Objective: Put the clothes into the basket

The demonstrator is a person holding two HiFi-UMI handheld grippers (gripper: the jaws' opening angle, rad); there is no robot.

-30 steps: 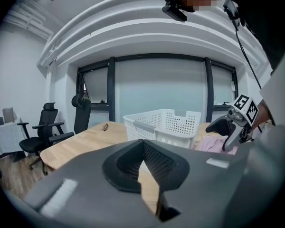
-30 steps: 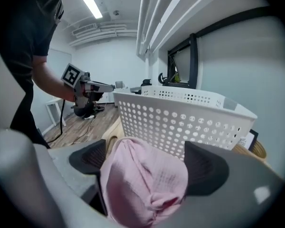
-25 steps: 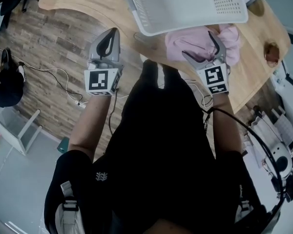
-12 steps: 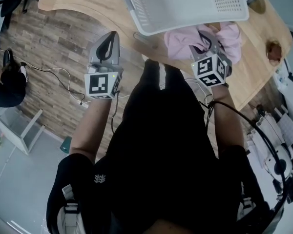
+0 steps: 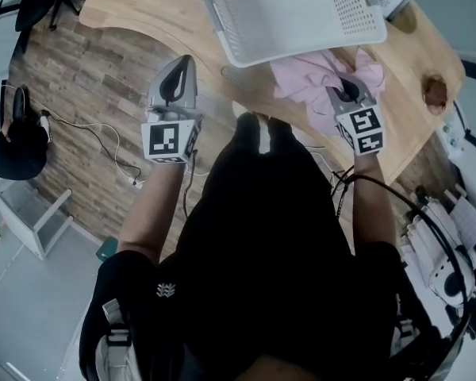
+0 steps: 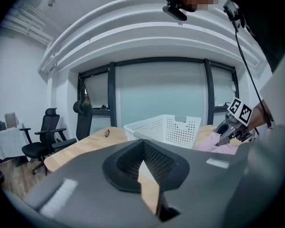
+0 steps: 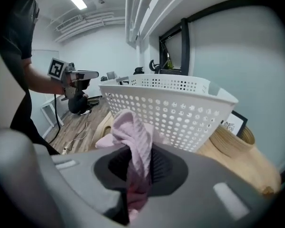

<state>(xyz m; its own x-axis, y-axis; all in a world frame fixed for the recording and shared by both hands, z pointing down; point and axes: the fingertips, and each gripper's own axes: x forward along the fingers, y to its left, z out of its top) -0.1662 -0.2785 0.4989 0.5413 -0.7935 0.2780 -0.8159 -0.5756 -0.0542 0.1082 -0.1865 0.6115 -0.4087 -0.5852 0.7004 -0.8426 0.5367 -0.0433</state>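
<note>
A pink garment [image 5: 301,82] lies crumpled on the wooden table [image 5: 159,6], against the near wall of the white perforated basket [image 5: 222,38]. My right gripper [image 5: 345,86] is down on the garment. Its jaws are closing, and a fold of the pink cloth [image 7: 135,137] is pinched between the pads, standing up in front of the basket [image 7: 180,113]. My left gripper [image 5: 186,60] hovers at the table's near edge, left of the basket, its fingers meeting at the tip with nothing in them. In the left gripper view the basket [image 6: 166,129] is ahead and the pink garment [image 6: 223,144] is to the right.
A brown knot or small object [image 5: 435,92] marks the table's right end. A framed picture [image 7: 232,122] stands behind the basket. Spectacles [image 6: 107,133] lie on the table's far side. Black office chairs [image 6: 42,141], a floor cable [image 5: 103,133] and a white stand [image 5: 28,213] are to the left.
The right gripper's jaws went from wide open over the pink garment to closed on a fold of it. The left gripper has hardly moved.
</note>
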